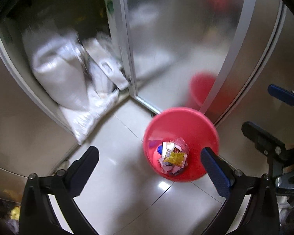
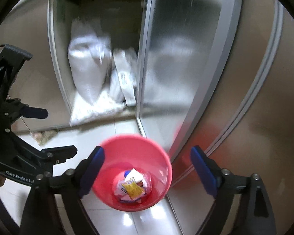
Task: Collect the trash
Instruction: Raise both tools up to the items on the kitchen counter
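Both grippers gape wide and empty above the red bin [image 2: 133, 178] — left gripper [image 1: 150, 168], right gripper [image 2: 148, 170]; wrappers [image 2: 132, 189] lie in the bin's bottom; white sacks [image 2: 88, 74] behind it.

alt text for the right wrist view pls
A red bin holding wrappers stands on a pale tiled floor, seen from above between the open, empty right tongs. Behind it are white sacks and a frosted door; the left tongs show at left.

Glossy pale tiled floor [image 1: 115, 176], red bin [image 1: 186, 121] of wrappers standing on it, white sacks [image 1: 64, 74] beyond
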